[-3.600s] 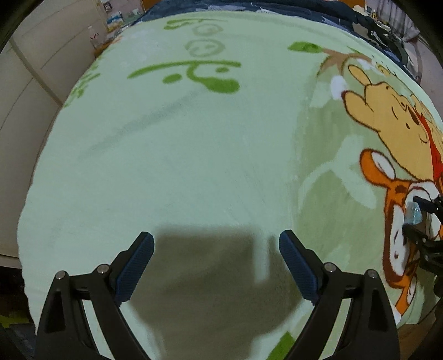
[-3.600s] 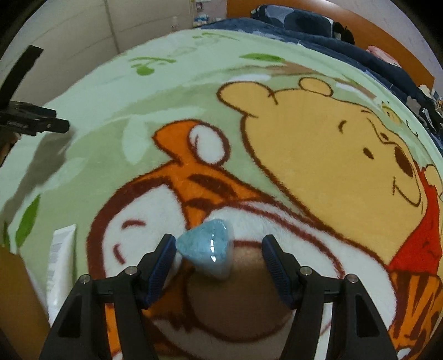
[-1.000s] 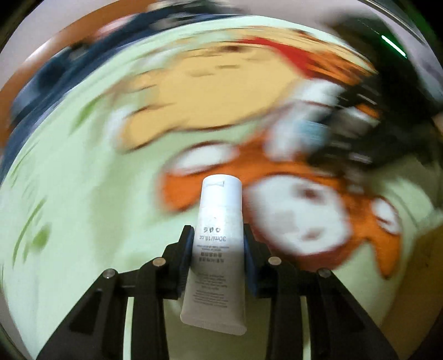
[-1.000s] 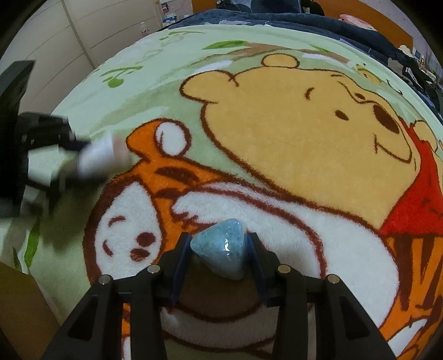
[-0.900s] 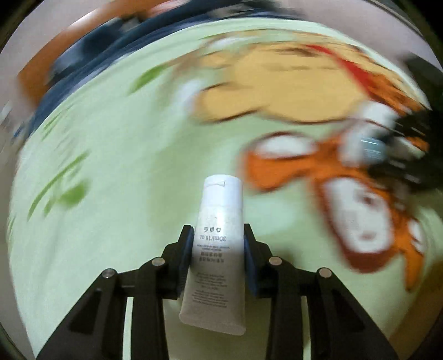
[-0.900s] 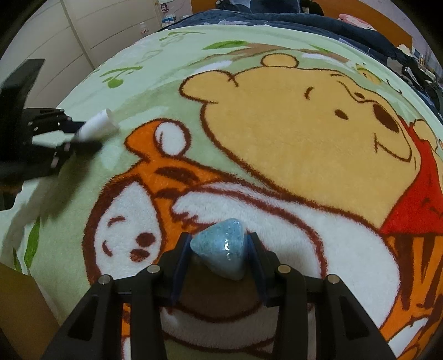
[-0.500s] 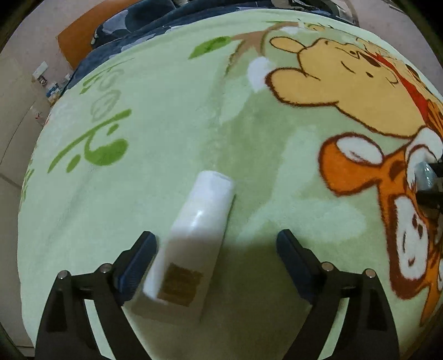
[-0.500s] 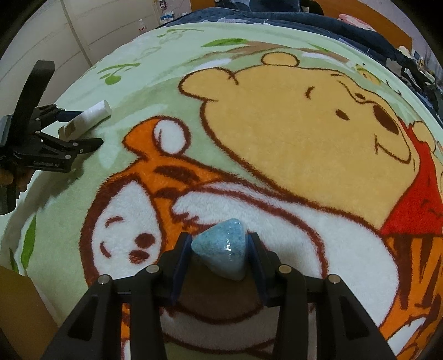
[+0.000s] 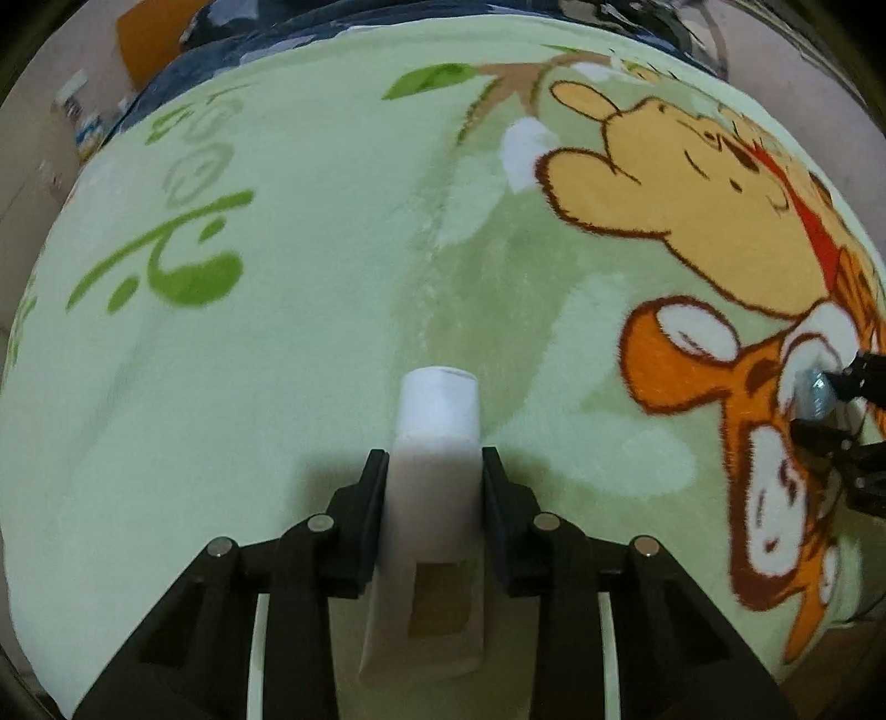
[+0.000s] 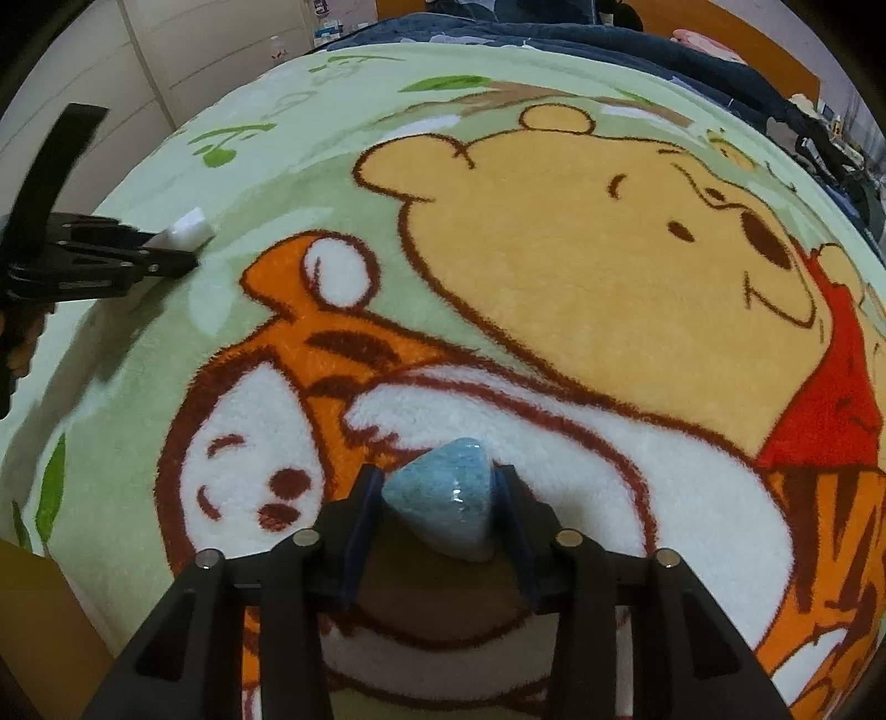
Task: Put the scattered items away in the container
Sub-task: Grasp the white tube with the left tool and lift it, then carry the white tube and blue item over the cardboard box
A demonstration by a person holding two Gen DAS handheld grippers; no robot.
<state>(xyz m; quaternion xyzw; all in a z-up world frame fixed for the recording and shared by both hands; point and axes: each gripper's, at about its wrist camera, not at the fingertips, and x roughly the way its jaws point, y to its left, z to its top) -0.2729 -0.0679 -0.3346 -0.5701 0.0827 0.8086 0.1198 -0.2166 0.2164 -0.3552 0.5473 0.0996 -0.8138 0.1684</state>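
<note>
In the left wrist view a white tube [image 9: 437, 421] lies cap-forward on the green cartoon blanket [image 9: 249, 360]. My left gripper [image 9: 434, 471] is closing around it, and both pads press on the tube's sides. The right wrist view catches the same gripper [image 10: 183, 249] at the far left, with the tube's cap [image 10: 191, 231] poking out. My right gripper [image 10: 437, 487] is shut on a blue speckled triangular item [image 10: 443, 498], held just above the blanket's tiger picture. That gripper [image 9: 830, 404] and the blue item [image 9: 814, 390] also appear at the right edge of the left wrist view.
A brown cardboard-like surface [image 10: 33, 637] shows at the lower left, off the blanket's near edge. Dark blue bedding [image 10: 554, 33] lies beyond the blanket's far side. White cabinet doors [image 10: 138, 66] stand at the back left.
The left gripper held the tube in the air, then opened wide with the tube lying askew on the blanket, and now grips it again with another face up. The right gripper keeps its grip.
</note>
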